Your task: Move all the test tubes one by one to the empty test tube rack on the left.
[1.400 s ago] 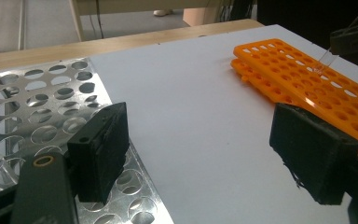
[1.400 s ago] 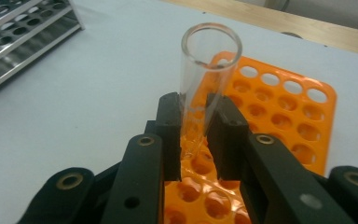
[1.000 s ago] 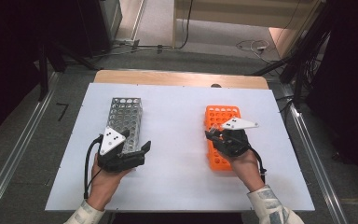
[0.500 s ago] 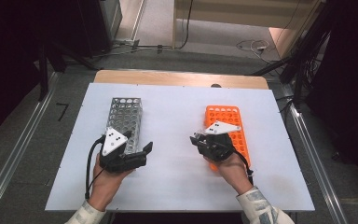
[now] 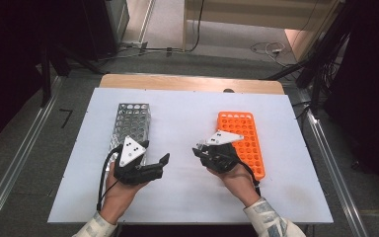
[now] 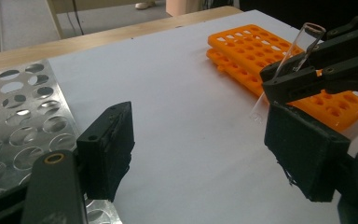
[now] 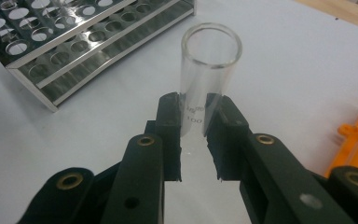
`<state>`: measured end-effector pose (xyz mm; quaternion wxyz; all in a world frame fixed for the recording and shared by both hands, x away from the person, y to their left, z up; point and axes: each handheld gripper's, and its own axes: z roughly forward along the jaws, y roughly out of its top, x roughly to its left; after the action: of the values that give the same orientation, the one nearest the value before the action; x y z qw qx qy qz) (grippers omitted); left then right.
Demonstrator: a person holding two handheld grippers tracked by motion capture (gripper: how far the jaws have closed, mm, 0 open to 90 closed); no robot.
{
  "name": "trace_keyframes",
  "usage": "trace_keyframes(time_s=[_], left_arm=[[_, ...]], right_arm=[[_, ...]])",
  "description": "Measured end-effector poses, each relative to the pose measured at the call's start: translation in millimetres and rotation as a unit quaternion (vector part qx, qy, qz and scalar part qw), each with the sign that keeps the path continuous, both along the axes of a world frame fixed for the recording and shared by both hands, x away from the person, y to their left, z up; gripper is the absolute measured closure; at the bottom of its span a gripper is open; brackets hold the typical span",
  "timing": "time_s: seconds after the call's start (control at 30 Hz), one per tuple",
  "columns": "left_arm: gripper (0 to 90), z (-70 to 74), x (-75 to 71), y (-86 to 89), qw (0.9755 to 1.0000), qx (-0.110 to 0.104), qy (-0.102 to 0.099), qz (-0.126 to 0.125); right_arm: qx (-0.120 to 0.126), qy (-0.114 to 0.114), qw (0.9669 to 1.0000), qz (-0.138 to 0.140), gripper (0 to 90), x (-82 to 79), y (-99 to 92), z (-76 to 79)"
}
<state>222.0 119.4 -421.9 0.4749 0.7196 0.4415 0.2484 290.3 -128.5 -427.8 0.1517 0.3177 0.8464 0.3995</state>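
Tube [image 7: 209,70] clamped in right claw [image 7: 193,135], mouth up-tilted

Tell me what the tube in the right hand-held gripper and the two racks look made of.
Tube: clear glass by the look, possibly hard plastic; see-through wall, glossy rim, printed markings.
Silver rack: metal, likely steel or aluminium; shiny perforated sheet with reflections.
Orange rack: moulded plastic; uniform opaque colour, dull sheen.
The right hand-held gripper clamps the tube.

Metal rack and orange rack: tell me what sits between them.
In the high view, between the metal rack and the orange rack lies bare white tabletop.
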Motion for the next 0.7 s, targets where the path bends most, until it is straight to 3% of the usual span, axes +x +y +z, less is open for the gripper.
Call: trace_keyframes(time_s=[0.7], left_arm=[[28.7, 5.7, 6.5, -34.2, 0.9990, -0.002, 0.000, -0.044]], right_arm=[[-0.006, 0.004, 0.9995, 0.031, 73.0, -8.4, 25.1, -4.8]])
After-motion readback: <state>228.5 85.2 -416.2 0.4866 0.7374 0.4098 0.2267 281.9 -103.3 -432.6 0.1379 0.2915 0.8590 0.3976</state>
